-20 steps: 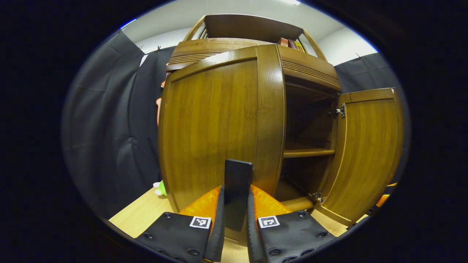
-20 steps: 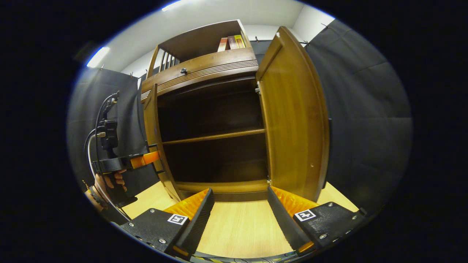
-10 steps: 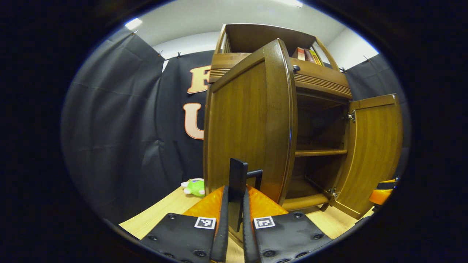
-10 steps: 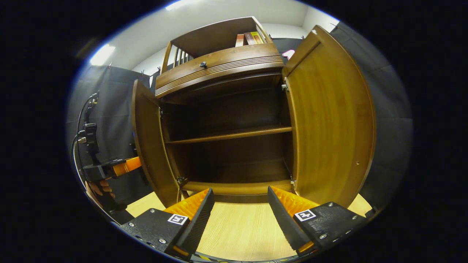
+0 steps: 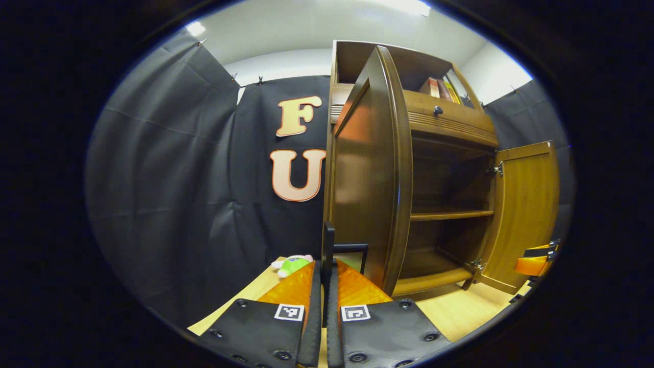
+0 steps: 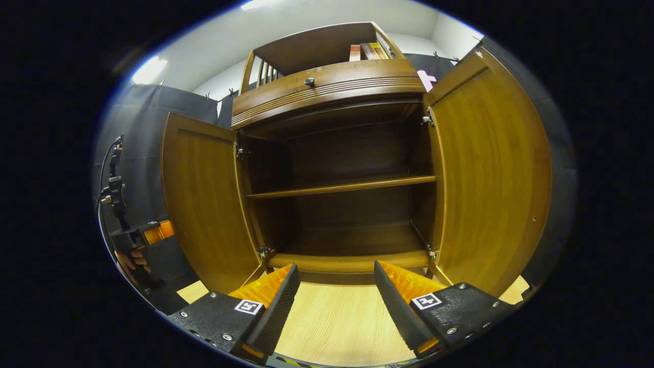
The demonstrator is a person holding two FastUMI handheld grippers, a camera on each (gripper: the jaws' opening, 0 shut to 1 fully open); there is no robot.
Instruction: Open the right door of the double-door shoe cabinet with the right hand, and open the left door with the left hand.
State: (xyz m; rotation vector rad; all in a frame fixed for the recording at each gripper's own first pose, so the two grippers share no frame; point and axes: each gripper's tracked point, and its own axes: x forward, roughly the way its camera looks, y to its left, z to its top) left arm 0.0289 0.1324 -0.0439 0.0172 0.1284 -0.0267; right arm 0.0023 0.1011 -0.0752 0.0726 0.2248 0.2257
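At lower centre of the left gripper view, the left gripper (image 5: 324, 286) is pinching the left door's (image 5: 365, 168) handle (image 5: 328, 245), fingers nearly closed. The right gripper (image 6: 334, 296) is hanging wide apart, empty, before the shoe cabinet (image 6: 337, 199); the right door (image 6: 490, 174) is standing swung out at frame right.

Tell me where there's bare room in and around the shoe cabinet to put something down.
The cabinet's middle shelf and bottom board lie bare between the left door and right door. The wooden floor before the cabinet is bare. It is crowded at the left door's handle, gripped by the left gripper.
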